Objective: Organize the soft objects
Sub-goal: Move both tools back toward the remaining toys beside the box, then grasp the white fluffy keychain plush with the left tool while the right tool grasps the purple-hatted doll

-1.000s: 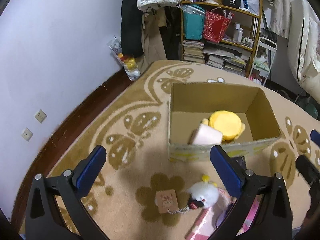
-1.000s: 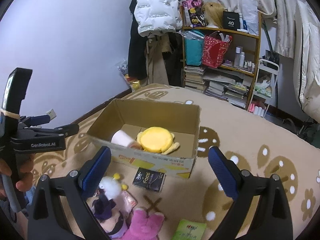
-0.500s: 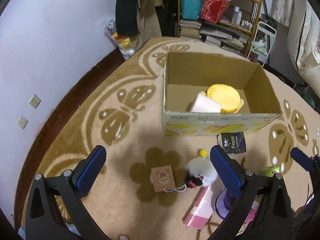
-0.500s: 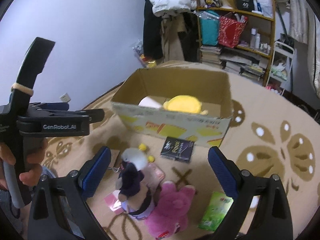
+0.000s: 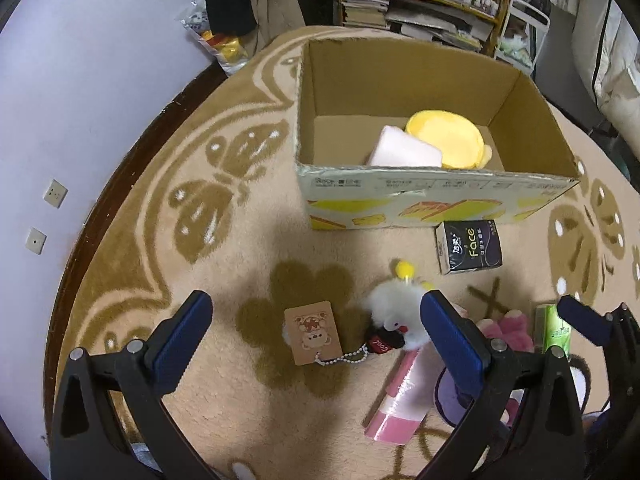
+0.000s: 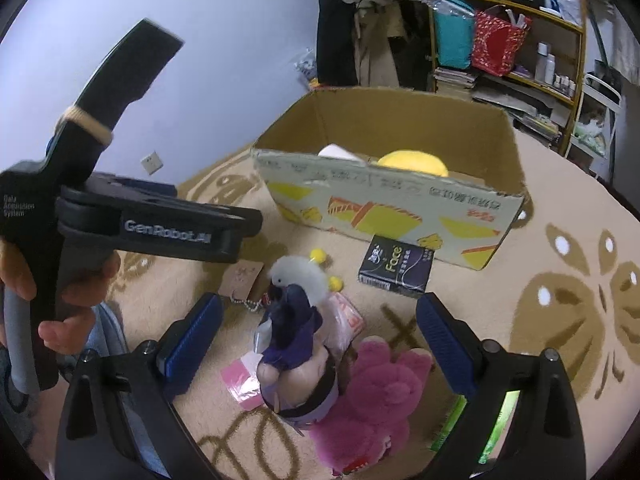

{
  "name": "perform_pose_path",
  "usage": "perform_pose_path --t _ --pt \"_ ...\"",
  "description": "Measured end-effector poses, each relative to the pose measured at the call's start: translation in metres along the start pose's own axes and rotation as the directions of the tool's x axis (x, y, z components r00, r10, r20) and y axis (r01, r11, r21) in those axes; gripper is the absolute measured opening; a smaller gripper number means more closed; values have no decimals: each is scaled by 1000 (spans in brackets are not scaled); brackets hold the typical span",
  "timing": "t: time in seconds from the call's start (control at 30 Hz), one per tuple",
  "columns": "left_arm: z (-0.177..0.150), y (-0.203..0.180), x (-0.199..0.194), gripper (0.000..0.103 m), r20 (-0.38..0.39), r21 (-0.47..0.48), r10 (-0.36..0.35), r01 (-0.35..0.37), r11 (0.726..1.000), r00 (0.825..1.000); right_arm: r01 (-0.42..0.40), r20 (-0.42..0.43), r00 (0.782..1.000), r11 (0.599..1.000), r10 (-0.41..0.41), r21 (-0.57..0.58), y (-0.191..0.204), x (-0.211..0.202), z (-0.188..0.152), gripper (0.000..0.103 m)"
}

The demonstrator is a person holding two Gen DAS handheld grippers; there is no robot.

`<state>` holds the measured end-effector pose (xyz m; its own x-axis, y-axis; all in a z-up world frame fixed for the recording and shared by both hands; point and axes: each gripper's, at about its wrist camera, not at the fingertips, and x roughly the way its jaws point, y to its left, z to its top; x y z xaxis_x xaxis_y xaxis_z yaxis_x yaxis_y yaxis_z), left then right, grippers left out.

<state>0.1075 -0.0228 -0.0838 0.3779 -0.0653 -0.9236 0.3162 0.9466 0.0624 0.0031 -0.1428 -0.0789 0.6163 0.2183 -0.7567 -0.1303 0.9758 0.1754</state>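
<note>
An open cardboard box (image 5: 432, 196) on the carpet holds a yellow plush (image 5: 444, 138) and a pale pink soft block (image 5: 404, 152). In front of it lie a white fluffy toy (image 5: 390, 308) with a card tag (image 5: 314, 332), a purple-dressed doll (image 6: 296, 340) and a pink plush (image 6: 372, 392). My left gripper (image 5: 316, 320) is open above the tag and white toy, holding nothing. My right gripper (image 6: 320, 320) is open over the doll and pink plush, apart from them. The same box (image 6: 384, 208) and white toy (image 6: 296, 272) show in the right wrist view.
A black tissue pack (image 5: 470, 252) lies by the box front, a green pack (image 5: 556, 330) to the right and a pink packet (image 5: 400, 400) near the doll. A hand (image 6: 76, 292) holds the left gripper's handle. A cluttered shelf (image 5: 432, 4) and hanging clothes stand behind the box.
Both grippers have tipped down and drawn back from the box toward the toys on the carpet. The toys now fill the lower view. Both jaws stayed open.
</note>
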Motion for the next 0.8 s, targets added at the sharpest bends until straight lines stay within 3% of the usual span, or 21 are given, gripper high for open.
perform_pose_path --t 0.1,0.17,0.2,0.23,0.27,0.3,0.57,0.8 --pt "1 -3 8 103 -21 6 -11 11 1000 1000 24 -52 998 1000 -23 7 -3 13 -4 90" --pt "2 -6 13 103 -32 18 -3 3 1000 999 23 -85 996 1000 -22 13 -6 20 -6 71" --pt "1 -8 15 103 -37 30 6 -5 1000 999 18 -92 996 1000 -16 20 -8 22 -6 66" --pt "1 -9 17 103 -38 40 16 -15 999 999 12 -95 995 999 -9 30 -11 23 -5 54" --pt "1 -11 17 103 -35 51 31 -29 998 999 10 -96 995 999 -7 36 -12 23 -4 33" --pt "1 -13 18 103 -29 66 53 -51 996 998 7 -98 995 999 -4 36 -13 22 -2 24" --pt "3 -22 30 103 -53 108 57 -51 993 997 22 -91 996 999 -17 49 -22 19 5 22" --pt "3 -30 50 102 -121 121 3 11 993 993 26 -82 996 995 -18 96 -35 19 11 22"
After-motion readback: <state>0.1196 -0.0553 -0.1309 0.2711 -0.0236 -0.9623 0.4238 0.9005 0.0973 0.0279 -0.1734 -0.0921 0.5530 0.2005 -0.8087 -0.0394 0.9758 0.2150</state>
